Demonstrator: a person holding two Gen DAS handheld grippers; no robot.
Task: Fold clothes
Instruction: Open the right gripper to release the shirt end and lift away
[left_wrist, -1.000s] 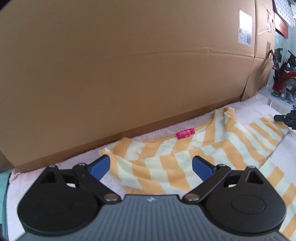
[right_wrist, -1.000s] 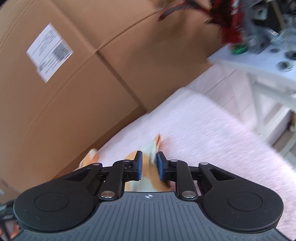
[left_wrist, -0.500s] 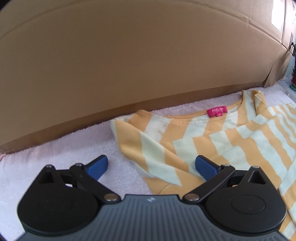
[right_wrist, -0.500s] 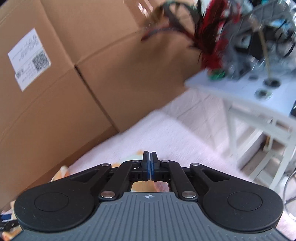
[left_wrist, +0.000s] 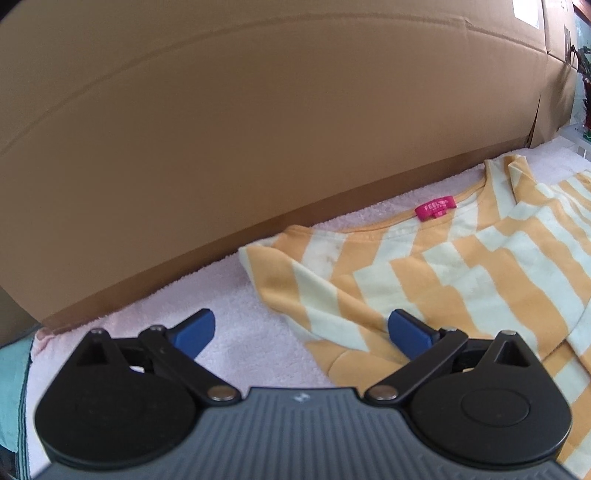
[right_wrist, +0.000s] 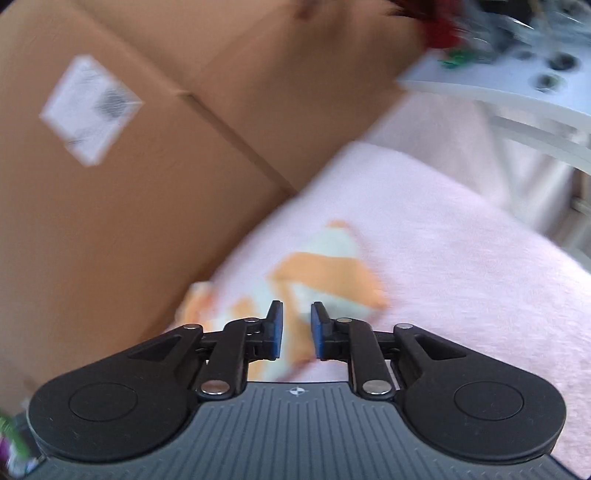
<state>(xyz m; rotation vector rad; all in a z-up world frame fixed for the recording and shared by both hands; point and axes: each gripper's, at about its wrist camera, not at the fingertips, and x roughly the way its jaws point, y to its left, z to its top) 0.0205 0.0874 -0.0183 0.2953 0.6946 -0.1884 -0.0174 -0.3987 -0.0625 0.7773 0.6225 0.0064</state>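
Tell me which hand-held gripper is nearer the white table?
Right. The right hand-held gripper is at the shirt sleeve near the table; the left hand-held gripper faces the opposite shoulder.

The left gripper (left_wrist: 301, 328) now sits lower and nearer the pink towel (left_wrist: 236, 291). Its left pad is over bare towel instead of the striped shirt (left_wrist: 424, 280), whose left sleeve edge now lies between the wide-spread fingers. The right gripper (right_wrist: 297, 325), pads together half a second ago, shows a narrow gap again. More of the shirt's sleeve appears ahead of it, blurred.
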